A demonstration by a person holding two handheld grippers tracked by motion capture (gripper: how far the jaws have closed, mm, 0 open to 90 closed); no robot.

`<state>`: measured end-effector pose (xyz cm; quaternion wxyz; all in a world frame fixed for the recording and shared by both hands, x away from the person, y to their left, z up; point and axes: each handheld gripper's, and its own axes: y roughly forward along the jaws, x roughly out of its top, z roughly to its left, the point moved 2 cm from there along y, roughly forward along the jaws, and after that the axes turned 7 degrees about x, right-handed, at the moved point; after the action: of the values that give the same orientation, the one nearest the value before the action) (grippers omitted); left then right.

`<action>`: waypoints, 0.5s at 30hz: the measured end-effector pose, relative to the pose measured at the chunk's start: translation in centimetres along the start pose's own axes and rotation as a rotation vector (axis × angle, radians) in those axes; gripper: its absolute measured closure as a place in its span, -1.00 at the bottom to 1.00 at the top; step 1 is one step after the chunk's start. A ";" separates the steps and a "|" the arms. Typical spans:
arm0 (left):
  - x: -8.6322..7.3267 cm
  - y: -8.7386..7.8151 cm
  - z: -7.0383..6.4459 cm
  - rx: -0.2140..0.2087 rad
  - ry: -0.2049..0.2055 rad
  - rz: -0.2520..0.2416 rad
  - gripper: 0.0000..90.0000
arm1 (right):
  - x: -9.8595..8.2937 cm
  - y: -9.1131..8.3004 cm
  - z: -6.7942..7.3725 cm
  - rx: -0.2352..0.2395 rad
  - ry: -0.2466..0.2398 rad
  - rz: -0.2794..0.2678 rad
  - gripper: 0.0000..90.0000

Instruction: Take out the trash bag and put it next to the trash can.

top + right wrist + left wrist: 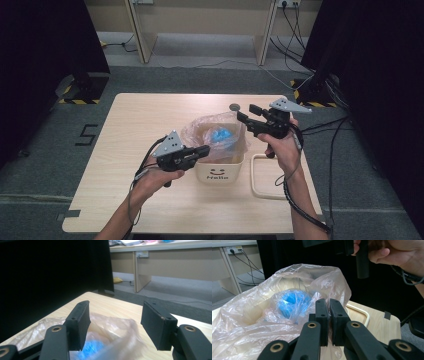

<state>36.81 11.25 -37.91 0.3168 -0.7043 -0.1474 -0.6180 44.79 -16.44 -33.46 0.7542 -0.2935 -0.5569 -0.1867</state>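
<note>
My left gripper (329,315) pinches the rim of the plastic bag (252,315); my right gripper (115,326) hangs wide open above it; the bag sits in the small white bin (220,172); it is thin, soft, slippery and tears easily, so I would grab the far rim; a blue thing (292,302) lies inside; a tray (260,177) waits beside the bin.

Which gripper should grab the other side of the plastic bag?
Right. The left gripper is shut on the plastic bag at its near edge, so it is busy. The right gripper is open above the bag's far side in the white bin.
</note>
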 end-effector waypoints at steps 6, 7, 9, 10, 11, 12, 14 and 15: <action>0.4 -0.7 0.7 0.012 -0.017 -0.014 0.91 | -0.6 -1.8 -1.2 -0.036 0.029 0.009 -0.15; 0.5 -0.8 0.8 0.014 -0.020 -0.017 0.91 | -0.7 -2.0 -1.3 -0.043 0.032 0.011 -0.15; 0.8 -1.0 1.1 0.018 -0.025 -0.019 0.91 | -0.9 -2.5 -1.7 -0.052 0.039 0.017 -0.15; 0.9 -1.2 1.2 0.021 -0.024 -0.021 0.91 | -1.1 -2.7 -1.8 -0.056 0.040 0.020 -0.15; 1.1 -1.4 1.3 0.023 -0.023 -0.024 0.91 | -1.3 -2.9 -2.0 -0.062 0.045 0.026 -0.15; 1.3 -1.5 1.4 0.027 -0.025 -0.029 0.91 | -1.3 -2.9 -2.0 -0.062 0.045 0.026 -0.15; 1.7 -1.9 1.6 0.032 -0.026 -0.037 0.91 | -1.6 -3.1 -2.2 -0.066 0.051 0.033 -0.15; 2.2 -2.2 1.9 0.041 -0.026 -0.042 0.91 | -1.8 -3.2 -2.4 -0.072 0.054 0.040 -0.15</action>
<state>37.35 13.69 -35.24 0.3163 -0.7025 -0.1788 -0.6120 44.03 -20.57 -34.92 0.7616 -0.3262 -0.5232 -0.1993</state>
